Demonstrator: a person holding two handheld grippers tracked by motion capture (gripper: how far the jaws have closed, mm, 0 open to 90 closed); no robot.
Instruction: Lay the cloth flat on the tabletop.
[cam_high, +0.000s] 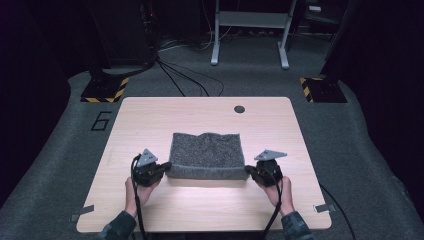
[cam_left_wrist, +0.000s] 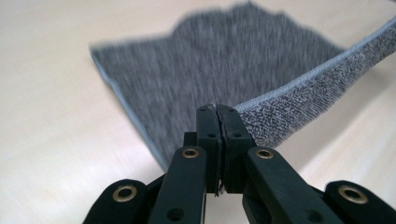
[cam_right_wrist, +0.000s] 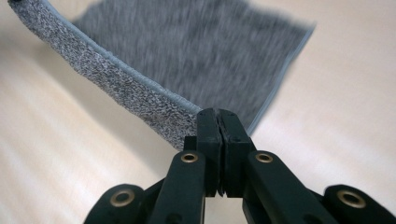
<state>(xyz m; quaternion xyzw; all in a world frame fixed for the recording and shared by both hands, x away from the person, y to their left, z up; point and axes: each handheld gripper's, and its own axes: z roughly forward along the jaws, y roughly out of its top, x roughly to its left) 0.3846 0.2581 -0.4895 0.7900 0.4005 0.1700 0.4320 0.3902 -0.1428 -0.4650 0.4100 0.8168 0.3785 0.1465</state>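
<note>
Far part of grey cloth (cam_left_wrist: 219, 60) blurred in both gripper views. Cloth's corners hidden inside each hand-held gripper's closed jaws. Forearms cut off at the high view's bottom edge. Dark spot (cam_high: 239, 109) on desk (cam_high: 150, 115) too small to identify.

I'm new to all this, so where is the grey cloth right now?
In the high view the grey cloth lies mid-table, its near edge lifted between the left tool and right tool.
</note>
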